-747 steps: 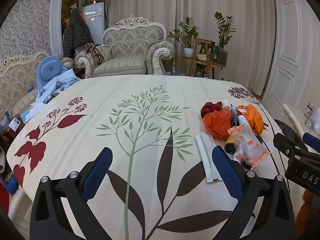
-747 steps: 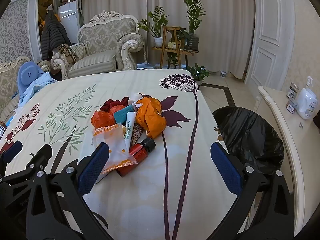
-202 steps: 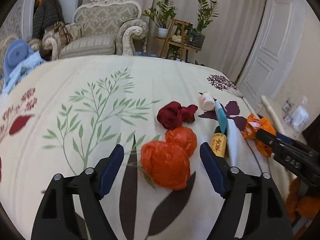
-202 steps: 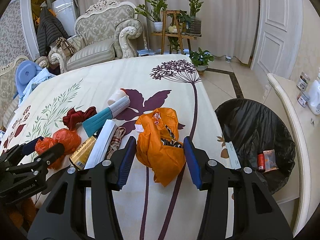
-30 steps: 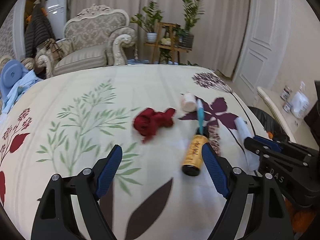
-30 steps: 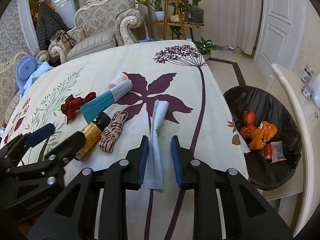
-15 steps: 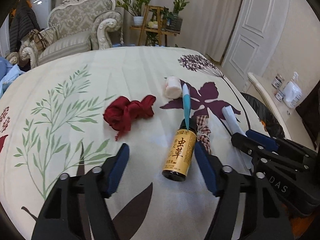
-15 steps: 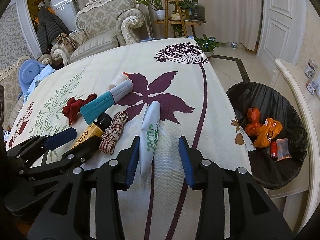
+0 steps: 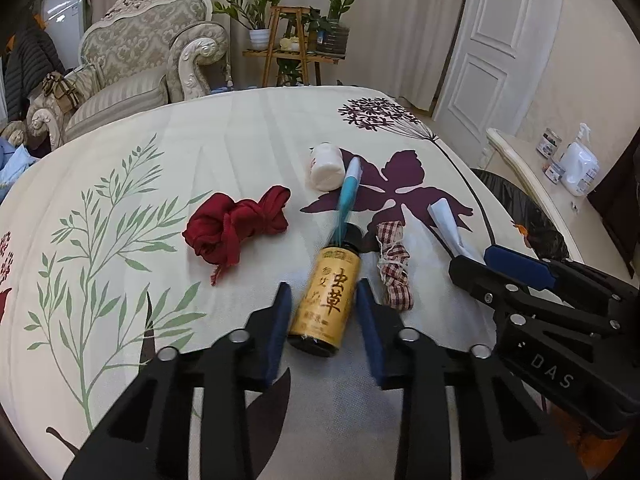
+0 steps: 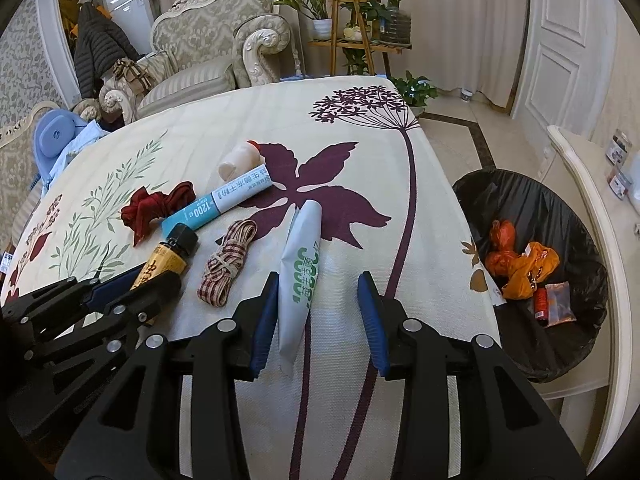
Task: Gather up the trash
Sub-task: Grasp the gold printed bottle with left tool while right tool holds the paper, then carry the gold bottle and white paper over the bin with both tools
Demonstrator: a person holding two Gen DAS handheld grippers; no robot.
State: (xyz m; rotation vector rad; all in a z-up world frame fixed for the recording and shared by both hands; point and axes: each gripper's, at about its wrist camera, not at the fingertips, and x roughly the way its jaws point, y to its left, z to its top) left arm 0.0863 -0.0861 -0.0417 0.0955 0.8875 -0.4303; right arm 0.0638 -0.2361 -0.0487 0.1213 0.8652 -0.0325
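Left gripper (image 9: 324,312) parted, straddling the base half of the bottle (image 9: 327,302) on the bed (image 9: 224,136); blue pads just beside the label on either side, contact not discernible. Bottle lying flat, long axis running away from the jaws, black cap at the far end, bottom toward the camera. Teal tube (image 9: 347,196) leaning over the cap, pointing on toward the white roll (image 9: 326,166). Red cloth (image 9: 236,226) off to the left, checked ribbon (image 9: 394,270) just right of the bottle.

Right gripper (image 10: 318,306) also spread, around the near end of the white packet (image 10: 302,268); packet closer to the left pad, clear of the right one. Packet flat, lengthwise along the fingers, far tip leaning slightly right onto the purple leaf print. Bin (image 10: 532,208) beside the bed at right, orange bags (image 10: 520,258) inside
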